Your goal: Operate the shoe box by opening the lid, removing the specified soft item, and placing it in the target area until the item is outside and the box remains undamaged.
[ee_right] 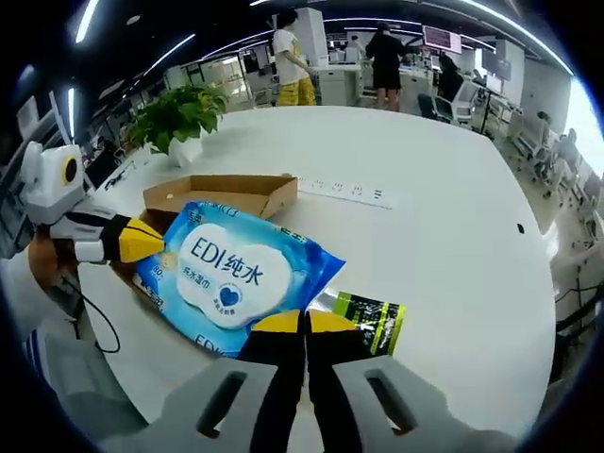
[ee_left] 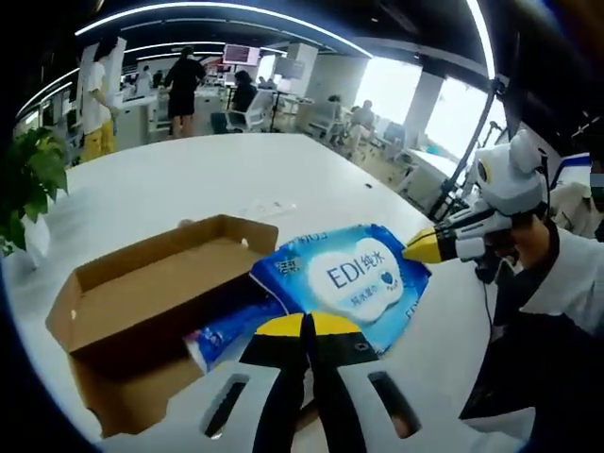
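I am pinching the wipes pack [ee_right: 231,274] in my right claw [ee_right: 304,326], jaws narrow on its near edge. My left claw [ee_left: 307,326] is pinched together, apparently gripping nothing. I should be lifting slowly, clear of the shoe box [ee_left: 142,302] wall.

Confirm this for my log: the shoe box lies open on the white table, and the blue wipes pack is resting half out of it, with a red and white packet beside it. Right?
Not quite. The packet beside the blue wipes pack is green and black, not red and white, as the right gripper view shows. The rest holds: the shoe box lies open on the white table, and the pack rests half out of it.

Wipes pack [ee_left: 351,281] beside open shoe box [ee_left: 151,311]
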A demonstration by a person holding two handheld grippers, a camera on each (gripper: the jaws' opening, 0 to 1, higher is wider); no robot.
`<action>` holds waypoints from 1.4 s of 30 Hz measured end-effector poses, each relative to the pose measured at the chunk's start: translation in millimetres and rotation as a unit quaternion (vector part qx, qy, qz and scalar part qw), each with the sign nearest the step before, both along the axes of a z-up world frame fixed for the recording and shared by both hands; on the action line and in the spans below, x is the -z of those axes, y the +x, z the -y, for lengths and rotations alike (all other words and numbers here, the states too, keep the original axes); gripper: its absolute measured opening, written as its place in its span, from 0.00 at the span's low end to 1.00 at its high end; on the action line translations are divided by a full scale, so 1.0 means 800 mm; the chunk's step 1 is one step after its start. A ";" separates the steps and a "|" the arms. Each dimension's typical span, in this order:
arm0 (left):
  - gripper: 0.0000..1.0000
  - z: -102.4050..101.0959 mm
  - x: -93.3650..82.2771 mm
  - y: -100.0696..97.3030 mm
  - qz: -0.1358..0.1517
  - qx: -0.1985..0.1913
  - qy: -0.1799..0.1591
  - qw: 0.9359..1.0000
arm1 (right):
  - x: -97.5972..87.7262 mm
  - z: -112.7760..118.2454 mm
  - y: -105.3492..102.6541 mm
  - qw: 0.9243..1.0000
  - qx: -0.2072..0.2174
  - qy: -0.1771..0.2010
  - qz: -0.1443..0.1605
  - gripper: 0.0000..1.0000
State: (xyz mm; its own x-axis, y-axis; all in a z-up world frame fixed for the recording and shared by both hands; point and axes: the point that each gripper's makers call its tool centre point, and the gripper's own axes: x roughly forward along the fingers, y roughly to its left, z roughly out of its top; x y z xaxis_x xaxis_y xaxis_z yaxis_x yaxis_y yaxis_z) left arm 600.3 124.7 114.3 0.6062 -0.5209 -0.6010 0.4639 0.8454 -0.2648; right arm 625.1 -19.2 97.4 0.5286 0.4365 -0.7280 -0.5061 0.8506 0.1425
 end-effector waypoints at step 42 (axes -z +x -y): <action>0.00 0.120 0.080 0.007 -0.041 0.046 0.059 0.996 | 0.078 0.111 0.023 0.998 0.030 -0.034 -0.033 0.00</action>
State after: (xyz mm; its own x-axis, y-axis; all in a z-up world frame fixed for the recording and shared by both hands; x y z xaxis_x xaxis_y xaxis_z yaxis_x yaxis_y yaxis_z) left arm 605.7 28.3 50.5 0.5055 -0.4951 -0.7066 0.5221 0.8276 -0.2064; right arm 643.3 -108.0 34.9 0.5016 0.3542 -0.7893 -0.4460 0.8876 0.1149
